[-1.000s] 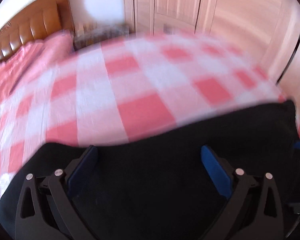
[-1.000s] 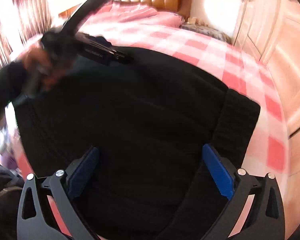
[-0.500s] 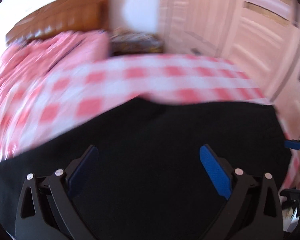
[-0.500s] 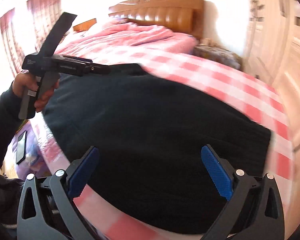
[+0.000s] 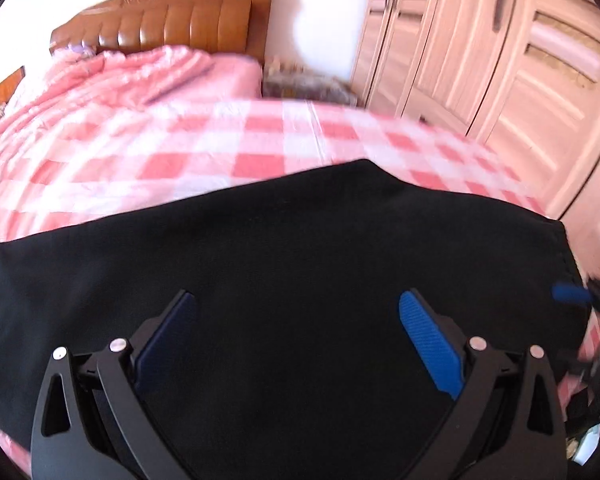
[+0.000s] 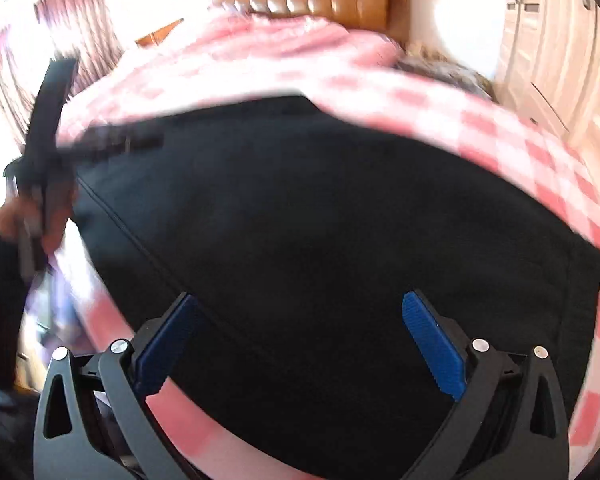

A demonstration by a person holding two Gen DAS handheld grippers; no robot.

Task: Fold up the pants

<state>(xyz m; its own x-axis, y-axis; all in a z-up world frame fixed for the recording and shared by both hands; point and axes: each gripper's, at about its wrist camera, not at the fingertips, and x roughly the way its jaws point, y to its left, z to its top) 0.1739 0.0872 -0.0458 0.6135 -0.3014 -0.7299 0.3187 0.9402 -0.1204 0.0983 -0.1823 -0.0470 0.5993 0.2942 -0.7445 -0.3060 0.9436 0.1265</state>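
Black pants (image 5: 300, 280) lie folded flat on the pink checked bed, and also fill the right wrist view (image 6: 340, 220). My left gripper (image 5: 296, 320) is open and empty, held just above the pants. My right gripper (image 6: 300, 320) is open and empty above the pants near the bed's front edge. The left gripper also shows in the right wrist view (image 6: 48, 140), in a hand at the pants' left end. A blue fingertip of the right gripper (image 5: 568, 292) shows at the pants' right end.
The pink checked sheet (image 5: 220, 148) stretches behind the pants to a crumpled pink quilt (image 5: 100, 80) and a brown headboard (image 5: 172, 20). Wooden wardrobe doors (image 5: 500, 60) stand at the right. Curtains (image 6: 80, 20) hang at the left.
Both grippers have drawn back and tilted up from the pants, still open. The pants now lie flat as a wide folded block. The left hand has swung lower at the left end.
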